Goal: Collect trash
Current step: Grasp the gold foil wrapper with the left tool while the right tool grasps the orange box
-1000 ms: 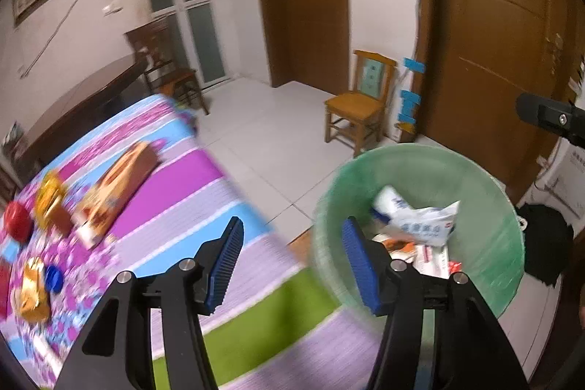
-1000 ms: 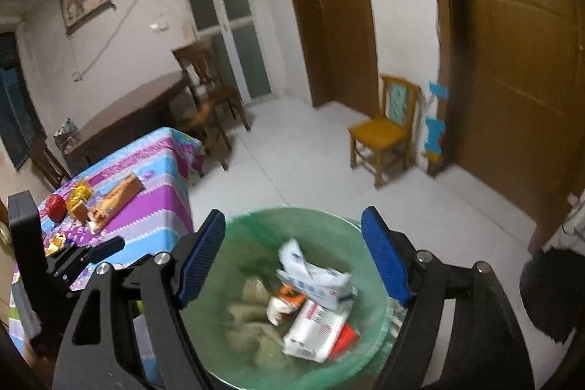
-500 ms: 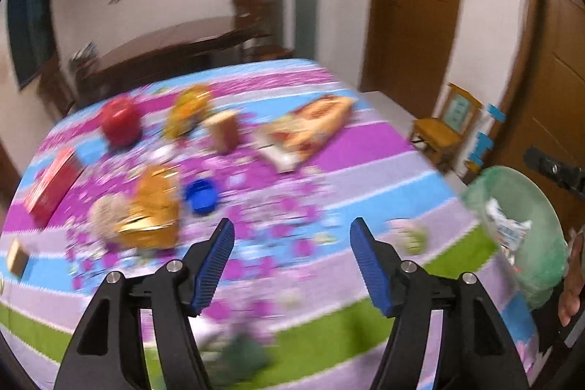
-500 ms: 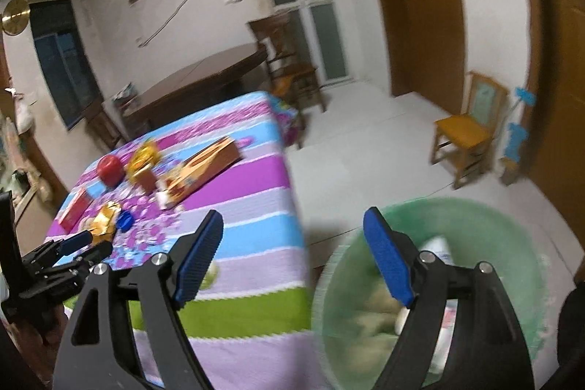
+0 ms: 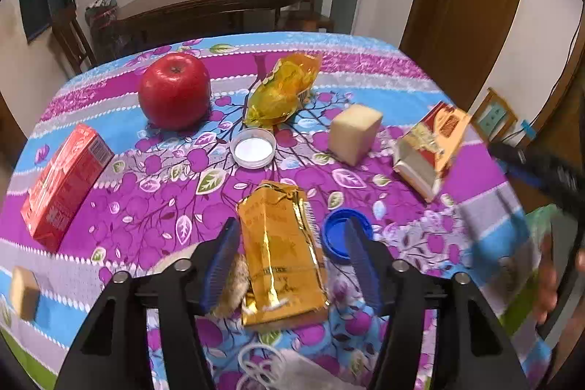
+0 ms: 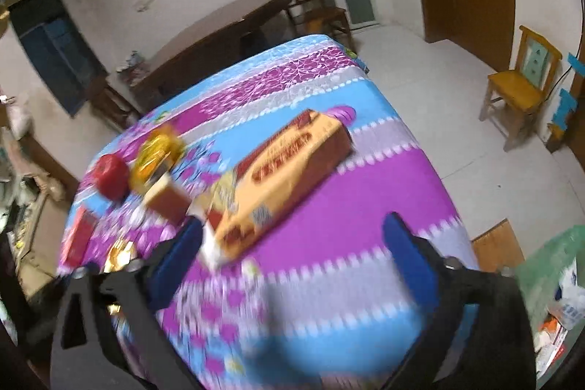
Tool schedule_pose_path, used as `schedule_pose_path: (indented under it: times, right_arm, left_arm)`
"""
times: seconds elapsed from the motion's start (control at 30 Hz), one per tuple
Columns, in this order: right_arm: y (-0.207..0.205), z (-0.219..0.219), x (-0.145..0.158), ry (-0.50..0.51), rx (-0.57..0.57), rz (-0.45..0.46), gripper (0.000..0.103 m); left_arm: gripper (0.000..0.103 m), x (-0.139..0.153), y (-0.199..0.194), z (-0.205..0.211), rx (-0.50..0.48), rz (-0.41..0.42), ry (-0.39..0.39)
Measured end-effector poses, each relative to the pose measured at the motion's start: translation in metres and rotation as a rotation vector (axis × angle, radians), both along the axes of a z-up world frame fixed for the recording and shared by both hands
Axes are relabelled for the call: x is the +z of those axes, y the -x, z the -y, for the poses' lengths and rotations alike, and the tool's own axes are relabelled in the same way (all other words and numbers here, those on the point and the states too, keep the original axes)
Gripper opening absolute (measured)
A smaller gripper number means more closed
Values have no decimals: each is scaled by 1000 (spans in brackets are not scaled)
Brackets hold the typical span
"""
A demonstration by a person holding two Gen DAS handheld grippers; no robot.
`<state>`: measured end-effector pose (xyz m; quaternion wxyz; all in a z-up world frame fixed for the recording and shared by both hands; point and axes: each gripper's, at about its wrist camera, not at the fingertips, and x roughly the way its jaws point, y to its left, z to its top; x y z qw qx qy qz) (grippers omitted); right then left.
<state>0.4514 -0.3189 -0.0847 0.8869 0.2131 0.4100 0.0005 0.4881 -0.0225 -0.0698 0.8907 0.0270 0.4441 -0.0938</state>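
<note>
With the left gripper (image 5: 290,264) released astride the crinkled gold foil packet (image 5: 281,254) at lower centre of the floral-clothed counter (image 5: 471,178), its fingers should be lowered evenly and clenched across the packet's width, while the right gripper (image 6: 298,253), just widened, stays empty.

Both views have been swung from the green bin (image 6: 552,280) to the tabletop (image 5: 365,68). The gold packet (image 5: 281,251) is now framed by the left claw (image 5: 289,265), untouched. The right claw (image 6: 292,258) has just been opened wider, with nothing gripped.

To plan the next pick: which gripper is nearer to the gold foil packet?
Left. The left gripper is open around the gold foil packet; the right gripper is off to its side, open.
</note>
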Motion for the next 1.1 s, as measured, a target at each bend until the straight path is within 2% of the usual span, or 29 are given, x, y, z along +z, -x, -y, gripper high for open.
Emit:
schedule_pose_path:
  times: [0.07, 0.13, 0.2, 0.27, 0.33, 0.47, 0.53, 0.6, 0.67, 0.7, 0.73, 0.77, 0.8, 0.97, 1.1]
  right_arm:
    - [-25, 0, -7, 13, -59, -74, 98]
    - [-41, 8, -12, -41, -174, -122, 98]
    - [-51, 8, -14, -76, -221, -157, 98]
    - [-60, 0, -15, -52, -265, -204, 98]
    - [-69, -14, -18, 17, -285, -255, 98]
    - [-75, -40, -18, 163, -308, -268, 98]
    - [-78, -49, -22, 234, -302, -311, 96]
    - [-73, -52, -30, 222, -266, -317, 89]
    - [-64, -52, -29, 244, -247, -266, 81]
    - [-59, -50, -29, 247, -238, -252, 68]
    - [-54, -49, -26, 251, -222, -227, 42]
    - [-48, -45, -24, 241, -197, -204, 32]
    - [-47, -44, -22, 234, -186, -199, 27]
    - [-29, -22, -23, 113, -101, -129, 26]
    - [-1, -9, -10, 60, -74, -63, 25]
  left_arm:
    - [63, -3, -2, 5, -14, -5, -8]
    - [63, -9, -3, 9, -11, -26, -17]
    - [63, -13, -3, 11, -13, -21, -31]
    - [61, -15, -3, 11, -20, -17, -33]
    - [47, -17, -5, 9, -16, -17, -43]
    - [44, -17, -6, 4, -23, -24, -22]
    - [33, -15, -5, 1, -26, -18, -11]
    - [29, -13, -3, -3, -47, -29, 26]
    - [28, -13, 0, -7, -55, -31, 41]
    - [27, -14, 2, -8, -63, -29, 44]
    - [25, -13, 5, -9, -67, -25, 47]
    - [25, -12, 8, -12, -63, -17, 55]
    - [24, -10, 10, -13, -60, -8, 63]
    - [23, 4, 30, -19, -65, 43, 77]
    - [23, 25, 54, -19, -78, 106, 81]
